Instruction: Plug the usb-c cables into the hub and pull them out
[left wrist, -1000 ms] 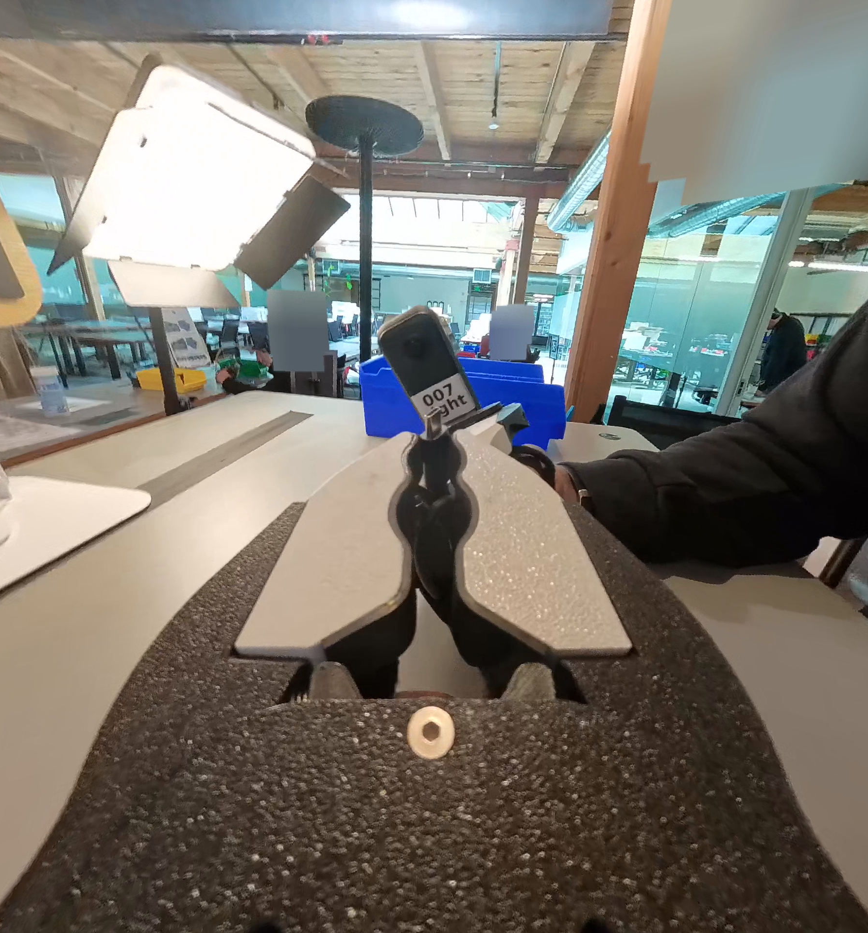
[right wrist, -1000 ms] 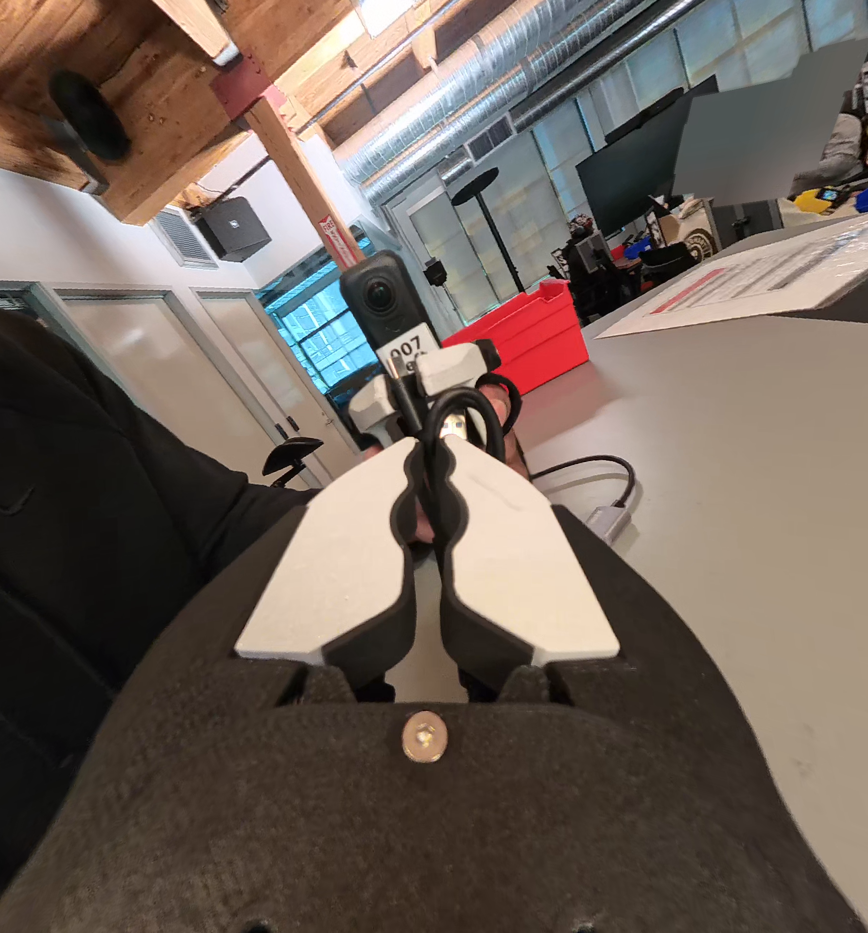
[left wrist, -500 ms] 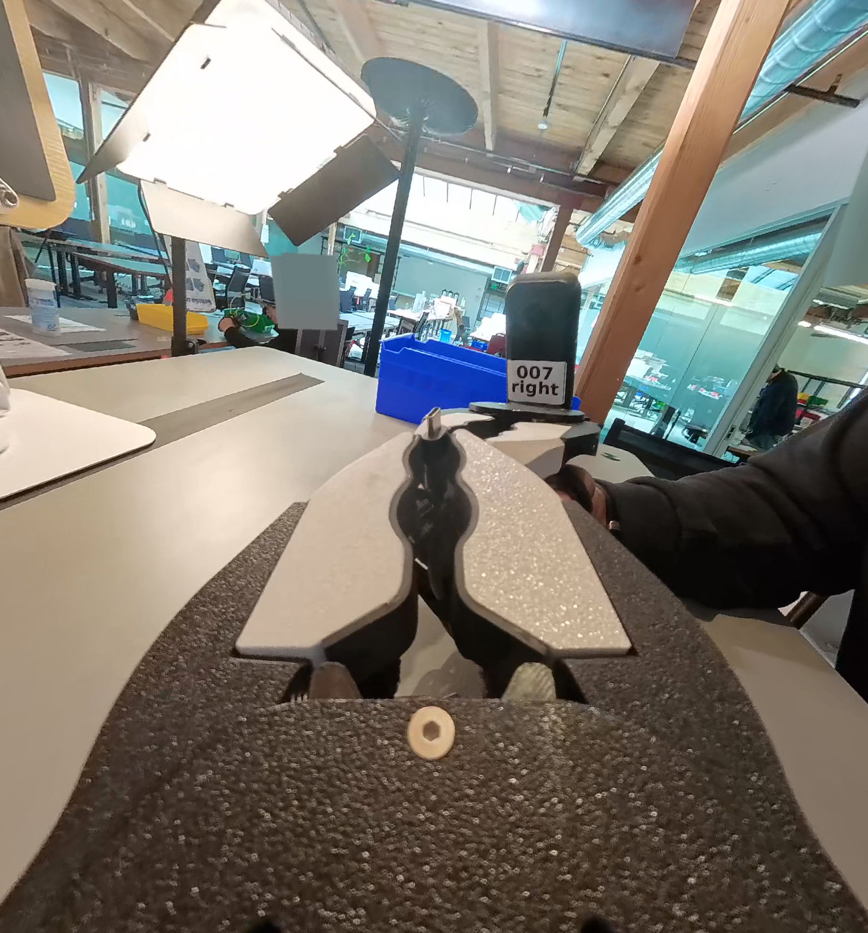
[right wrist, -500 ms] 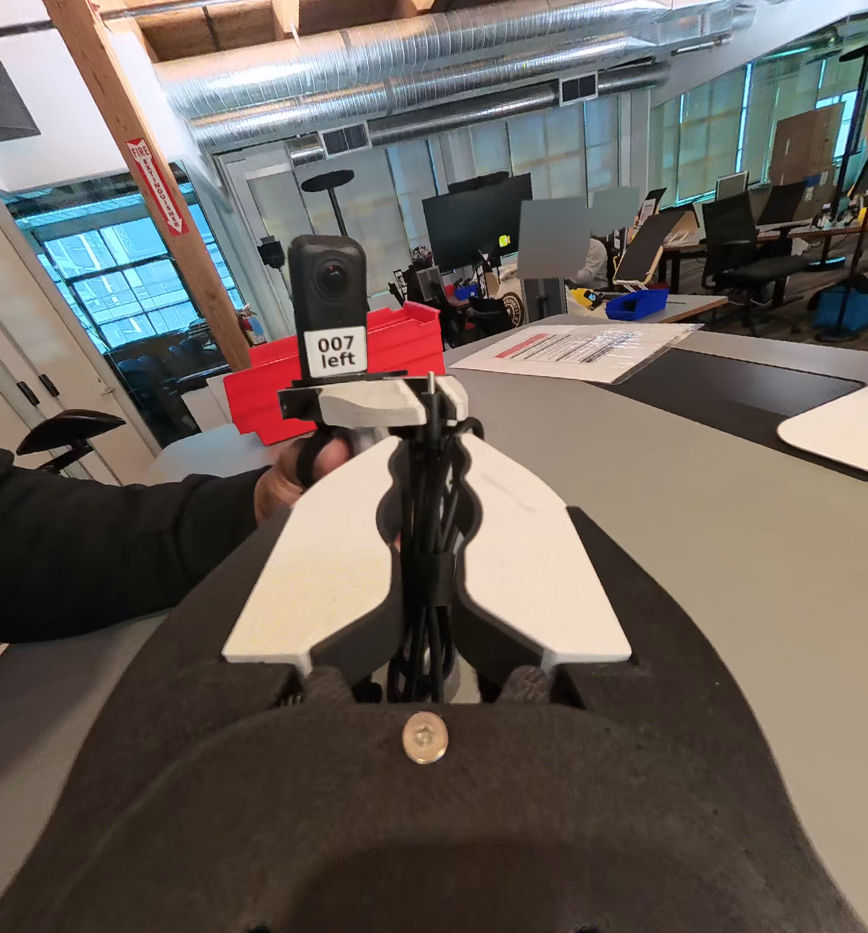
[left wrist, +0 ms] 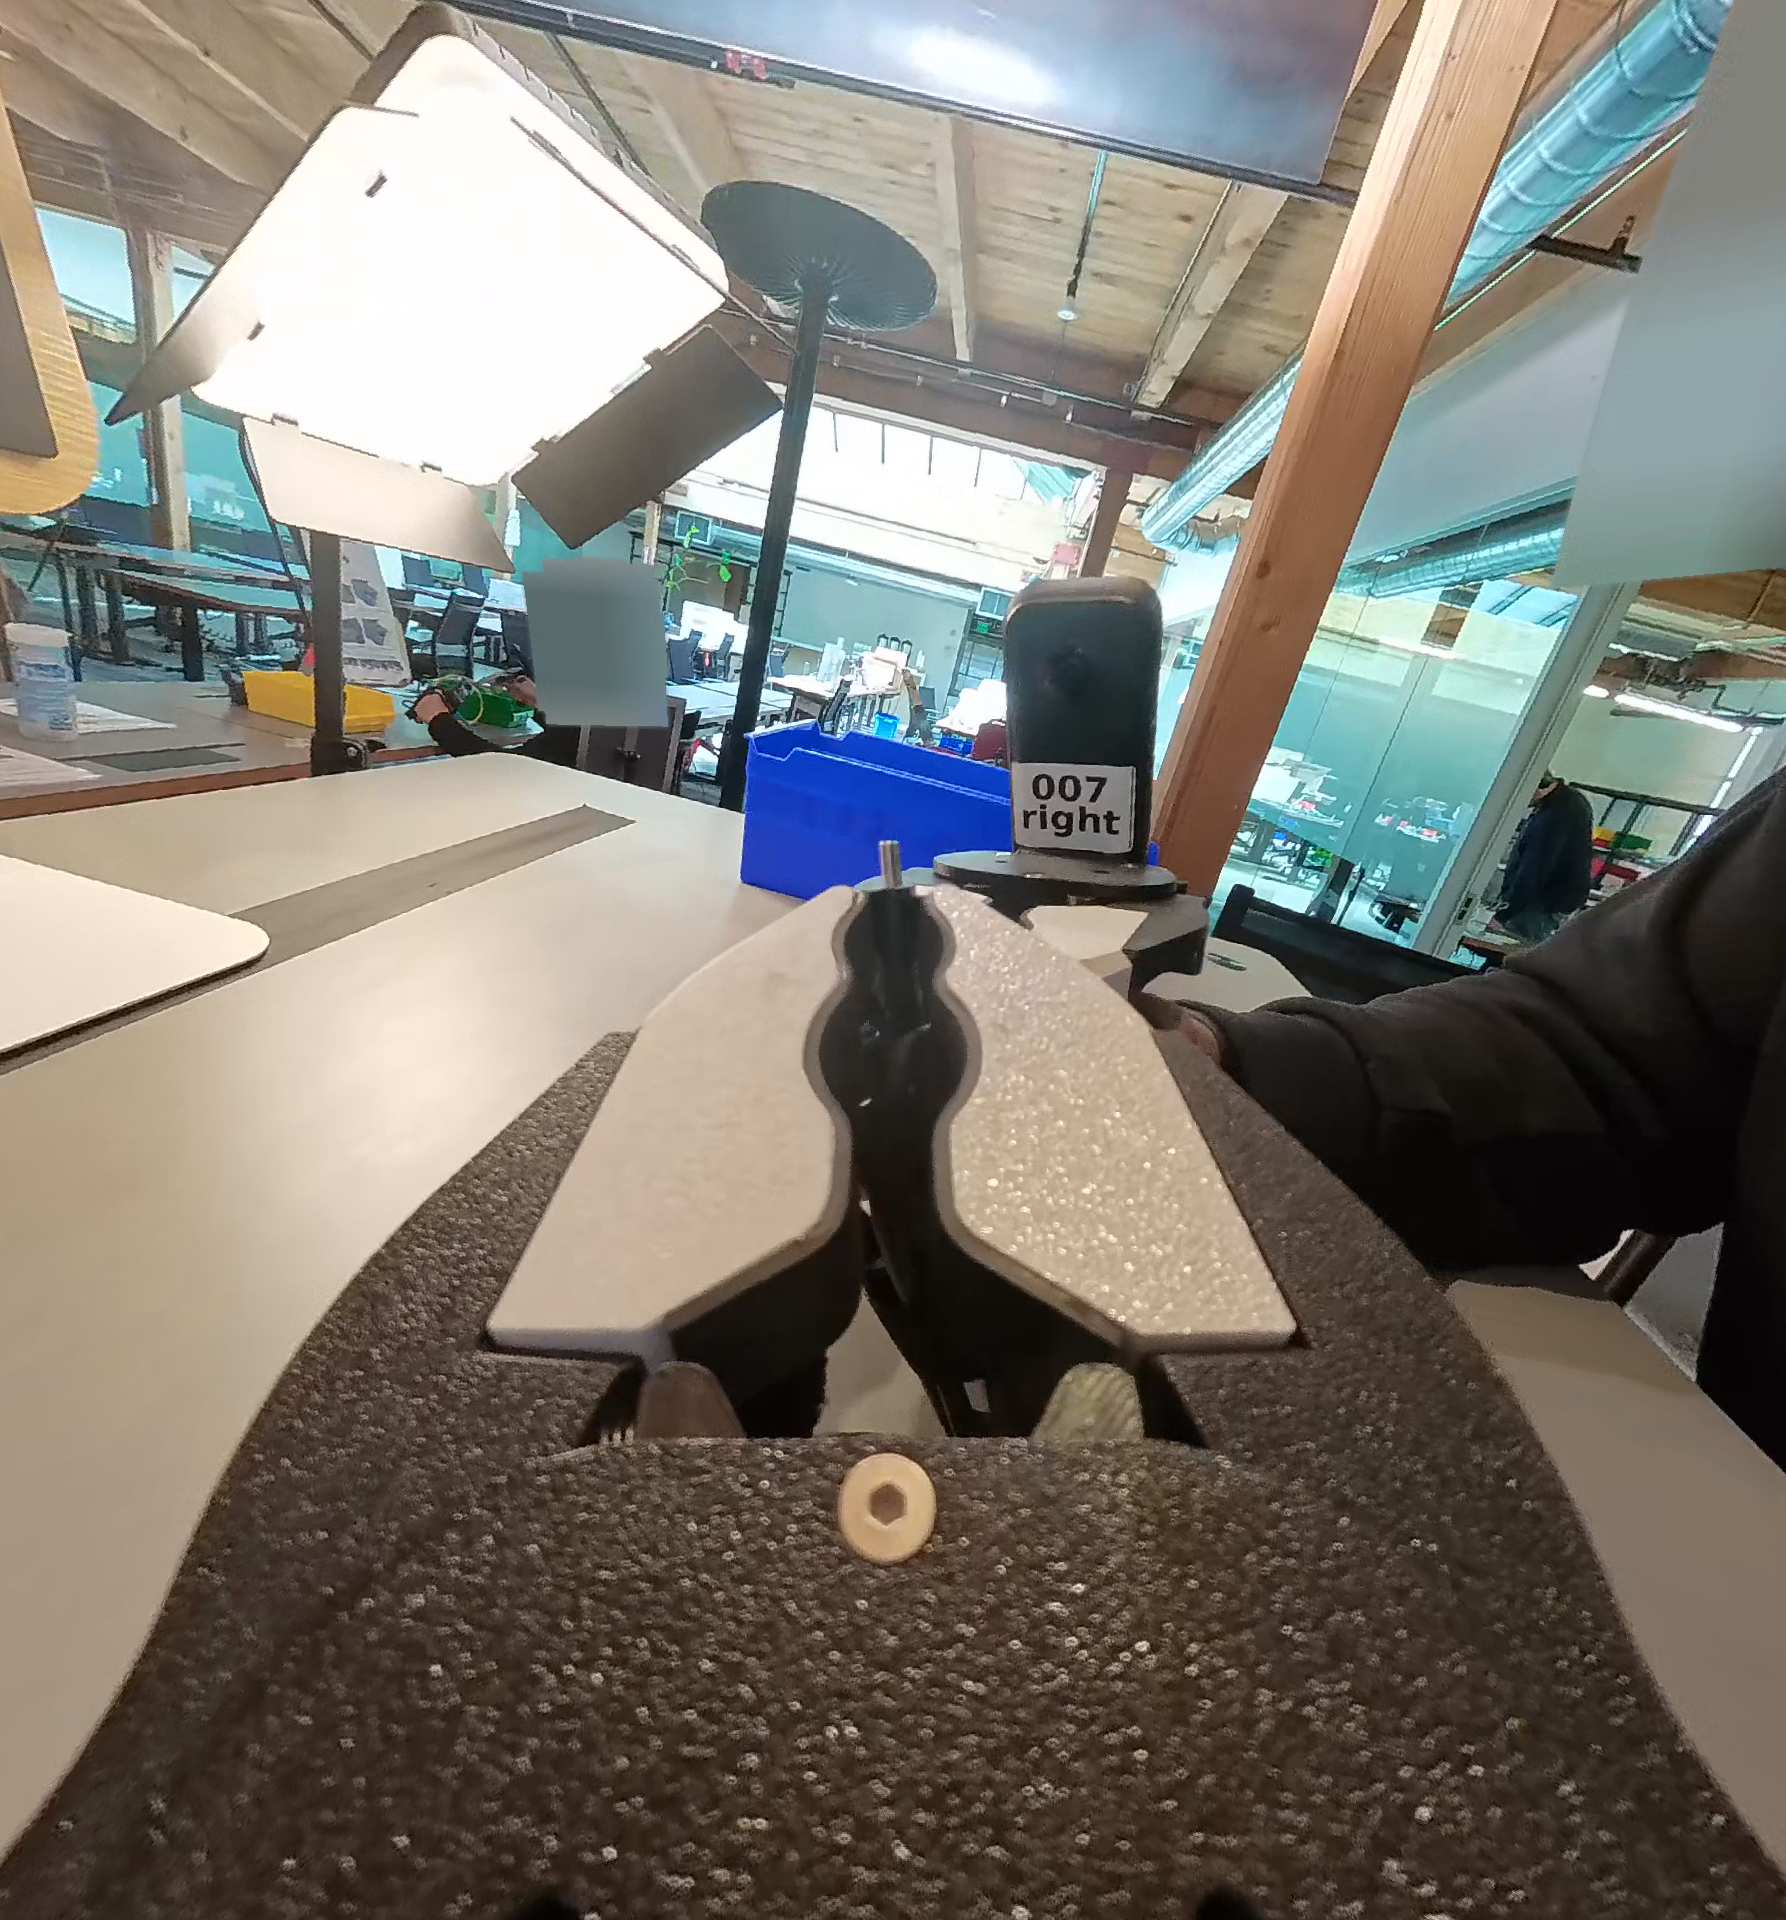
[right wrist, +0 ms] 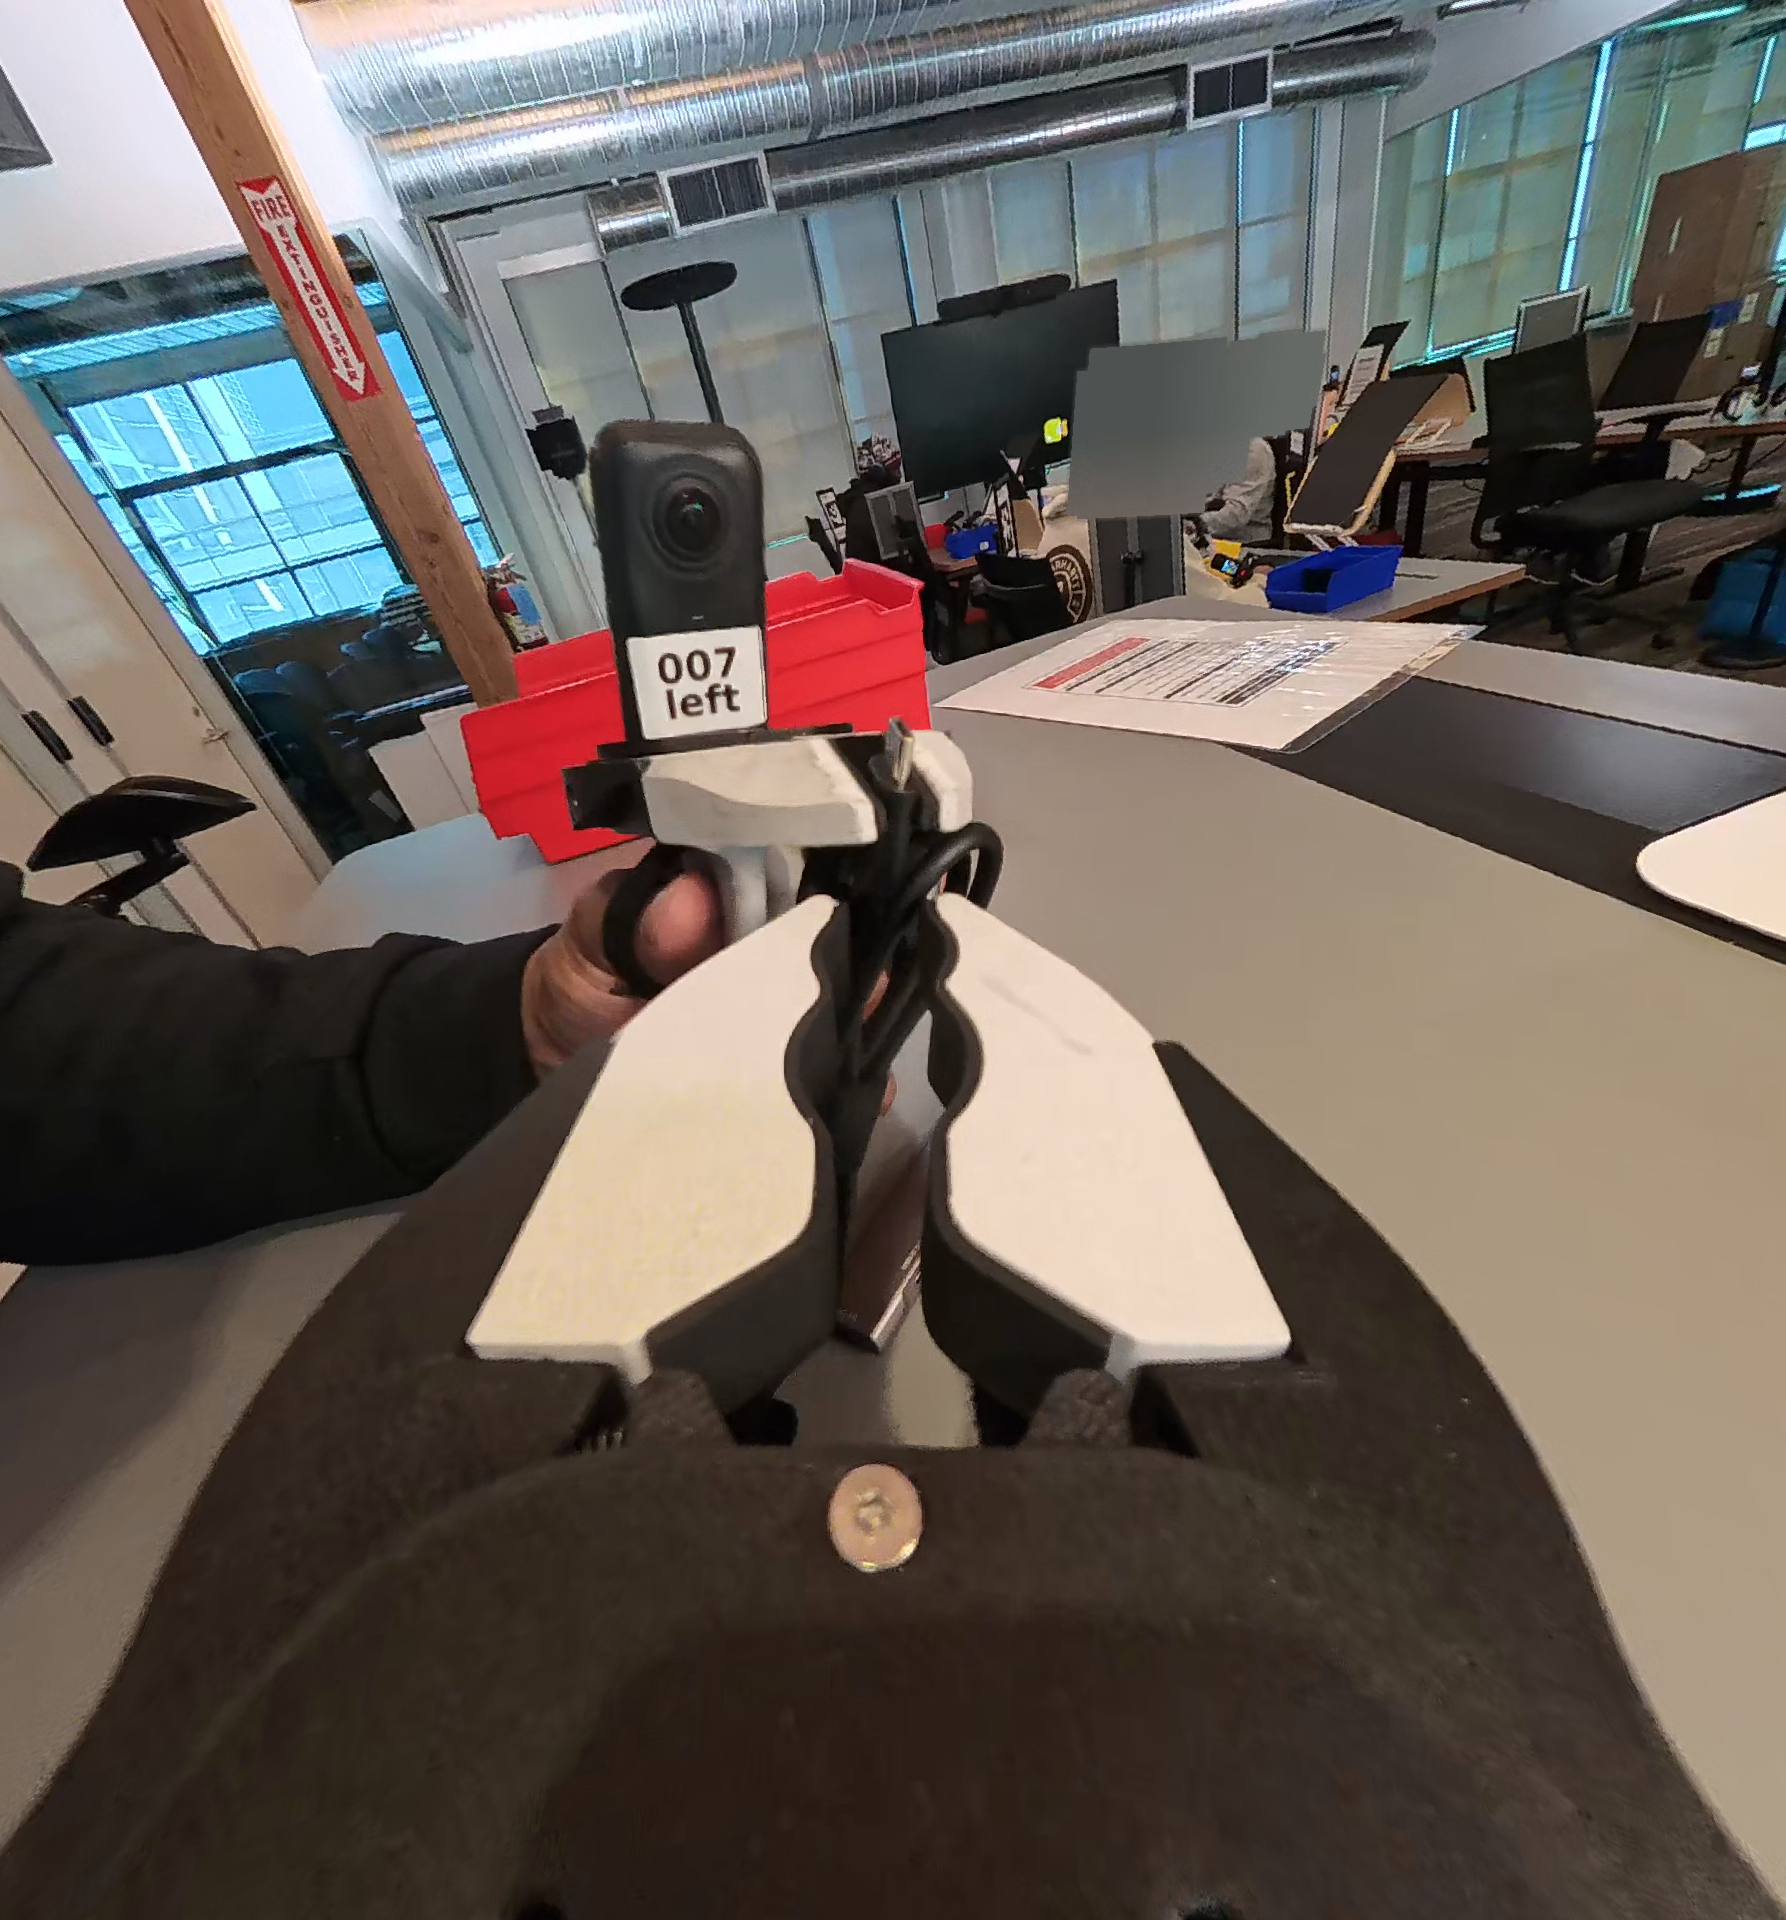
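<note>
Left gripper (left wrist: 894, 914): jaws close together, clamped on a black cable plug; only a narrow wavy slot shows between the two pale fingers (left wrist: 723, 1122).
Plug in the left gripper (left wrist: 890, 864): its long axis runs along the fingers; the small metal tip sticks out just past the fingertips and points away from the camera, toward the other gripper.
Cord behind that plug (left wrist: 904, 1164): black, runs back down the slot toward the gripper body.
Right gripper (right wrist: 884, 914): jaws nearly together, pinching a bundle of black cable between the white fingers (right wrist: 1065, 1122).
Cable in the right gripper (right wrist: 894, 935): runs lengthwise through the slot, loops out past the fingertips to the right, and rises to a second plug.
Second plug (right wrist: 897, 750): upright, tilted a little, metal end uppermost, just in front of the left gripper as seen from the right wrist.
Dark flat piece (right wrist: 884, 1247): seen low in the gap between the right fingers; cannot tell whether it is the hub.
Facing: the two grippers point at each other above the grey table (right wrist: 1388, 1039), tips near.
Hand (right wrist: 598, 966): in a black sleeve, grips the left gripper's handle.
Behind: red bin (right wrist: 837, 655) in the right wrist view, blue bin (left wrist: 847, 810) in the left wrist view.
</note>
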### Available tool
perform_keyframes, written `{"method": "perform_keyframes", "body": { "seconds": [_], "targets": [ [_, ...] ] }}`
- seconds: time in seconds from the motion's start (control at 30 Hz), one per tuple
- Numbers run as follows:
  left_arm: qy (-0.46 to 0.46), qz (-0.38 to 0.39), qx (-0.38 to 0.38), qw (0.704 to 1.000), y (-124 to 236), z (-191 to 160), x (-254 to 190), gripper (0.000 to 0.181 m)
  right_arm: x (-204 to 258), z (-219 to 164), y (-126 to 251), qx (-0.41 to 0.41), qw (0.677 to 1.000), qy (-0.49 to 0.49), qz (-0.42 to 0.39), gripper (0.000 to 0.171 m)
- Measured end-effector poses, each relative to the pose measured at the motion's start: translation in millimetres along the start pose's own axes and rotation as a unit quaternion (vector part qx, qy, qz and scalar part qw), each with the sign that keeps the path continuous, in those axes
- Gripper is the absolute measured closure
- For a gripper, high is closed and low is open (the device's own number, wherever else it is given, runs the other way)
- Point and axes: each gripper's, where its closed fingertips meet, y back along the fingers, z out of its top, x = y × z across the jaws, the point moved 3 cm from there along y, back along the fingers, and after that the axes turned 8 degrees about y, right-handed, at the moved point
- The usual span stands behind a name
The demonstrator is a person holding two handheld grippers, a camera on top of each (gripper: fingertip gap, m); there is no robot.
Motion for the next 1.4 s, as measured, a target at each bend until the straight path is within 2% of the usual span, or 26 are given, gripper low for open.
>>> {"method": "perform_keyframes", "body": {
  "seconds": [0.23,0.57,0.83,1.0,1.13,1.4],
  "targets": [
    [-0.021,0.005,0.013,1.0,0,-1,-1,0.173,0,-2,1,0.005,1.0,-0.014,0.011,0.161],
    [0.045,-0.038,0.022,0.998,4,-1,-1,0.166,-3,-1,5,-0.008,0.998,-0.054,0.035,0.164],
    [0.038,-0.04,0.019,0.998,6,-1,-2,0.172,-1,0,5,-0.021,0.996,-0.073,0.054,0.164],
    [0.041,-0.05,0.008,0.998,5,1,-5,0.163,-2,2,6,-0.034,0.994,-0.086,0.06,0.164],
    [0.045,-0.042,0.007,0.998,7,1,-1,0.165,-6,7,11,-0.06,0.991,-0.102,0.06,0.166],
    [0.027,-0.03,0.012,0.999,6,-1,-2,0.167,-5,6,9,-0.053,0.991,-0.103,0.068,0.166]
  ]
}}
